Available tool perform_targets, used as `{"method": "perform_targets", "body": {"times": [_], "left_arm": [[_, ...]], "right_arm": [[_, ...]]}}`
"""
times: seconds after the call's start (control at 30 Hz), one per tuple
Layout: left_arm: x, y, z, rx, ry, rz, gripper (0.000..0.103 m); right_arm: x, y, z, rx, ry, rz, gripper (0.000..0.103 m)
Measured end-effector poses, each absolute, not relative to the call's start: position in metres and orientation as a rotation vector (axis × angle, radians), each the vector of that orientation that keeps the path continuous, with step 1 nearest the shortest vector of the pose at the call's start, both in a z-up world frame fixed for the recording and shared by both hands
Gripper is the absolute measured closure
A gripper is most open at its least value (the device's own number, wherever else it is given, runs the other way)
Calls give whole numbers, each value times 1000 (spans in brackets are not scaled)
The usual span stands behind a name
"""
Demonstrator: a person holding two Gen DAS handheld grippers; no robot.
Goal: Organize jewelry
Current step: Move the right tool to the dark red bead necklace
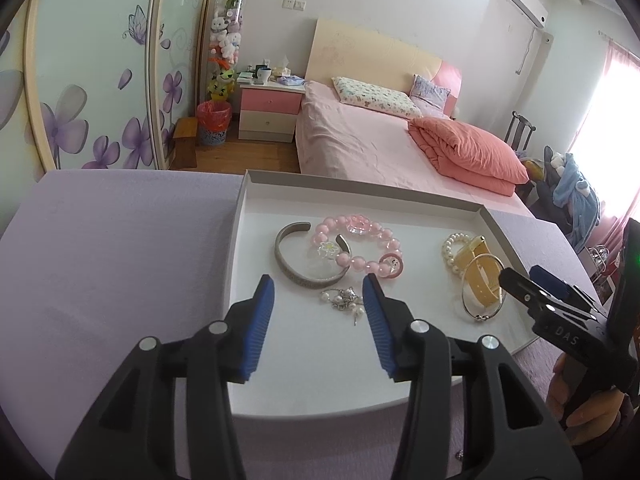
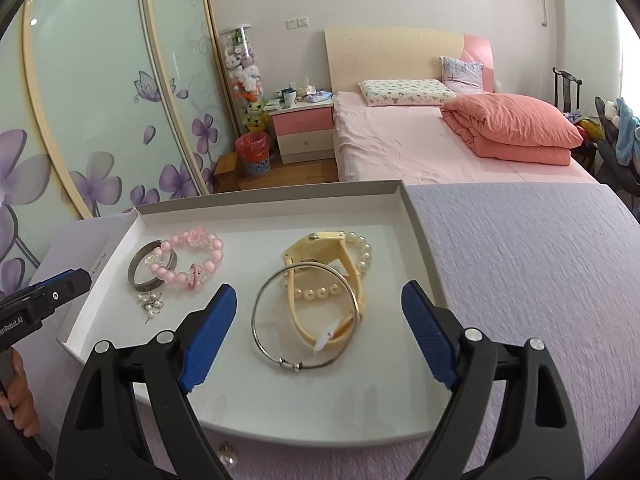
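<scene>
A white tray [image 1: 256, 200] [image 2: 416, 216] lies on a lilac cloth. On its left are a silver cuff [image 1: 288, 268] [image 2: 138, 268], a pink bead bracelet [image 1: 360, 260] [image 2: 216, 256] and a small pile of pearl earrings [image 1: 344, 298] [image 2: 152, 304]. On its right a thin silver bangle [image 1: 466, 304] [image 2: 260, 320] lies over a yellow watch [image 1: 486, 280] [image 2: 320, 246] and a pearl bracelet [image 1: 450, 246] [image 2: 320, 292]. My left gripper [image 1: 318, 284] hovers open just short of the earrings, holding nothing. My right gripper [image 2: 319, 288] stands wide open above the bangle, not touching it.
One loose pearl earring [image 2: 228, 454] lies on the lilac cloth [image 2: 520, 260] in front of the tray. Bare cloth spreads to the tray's left and right. Behind are a pink bed [image 1: 360, 140], a nightstand [image 1: 270, 112] and a flowered wardrobe [image 1: 100, 80].
</scene>
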State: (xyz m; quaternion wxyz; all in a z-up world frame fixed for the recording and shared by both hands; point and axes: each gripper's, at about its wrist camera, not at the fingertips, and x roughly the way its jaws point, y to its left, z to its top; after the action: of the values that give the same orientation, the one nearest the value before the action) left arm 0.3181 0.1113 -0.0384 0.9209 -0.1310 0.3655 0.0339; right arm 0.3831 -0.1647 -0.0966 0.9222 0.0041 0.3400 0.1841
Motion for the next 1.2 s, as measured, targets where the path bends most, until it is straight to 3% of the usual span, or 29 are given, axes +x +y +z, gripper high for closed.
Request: {"method": "perform_targets", "body": {"times": [0.43,0.7,1.2], "left_arm": [[253,120,-18,-263,711,101,41],[194,115,-19,-218,709,135,26],[140,116,-43,-224,764,167,21]], "right_arm": [[307,-189,-78,17,671,438,17],[249,-193,-94,-19,713,502,17],[207,-167,-127,-146,821,571,17]]}}
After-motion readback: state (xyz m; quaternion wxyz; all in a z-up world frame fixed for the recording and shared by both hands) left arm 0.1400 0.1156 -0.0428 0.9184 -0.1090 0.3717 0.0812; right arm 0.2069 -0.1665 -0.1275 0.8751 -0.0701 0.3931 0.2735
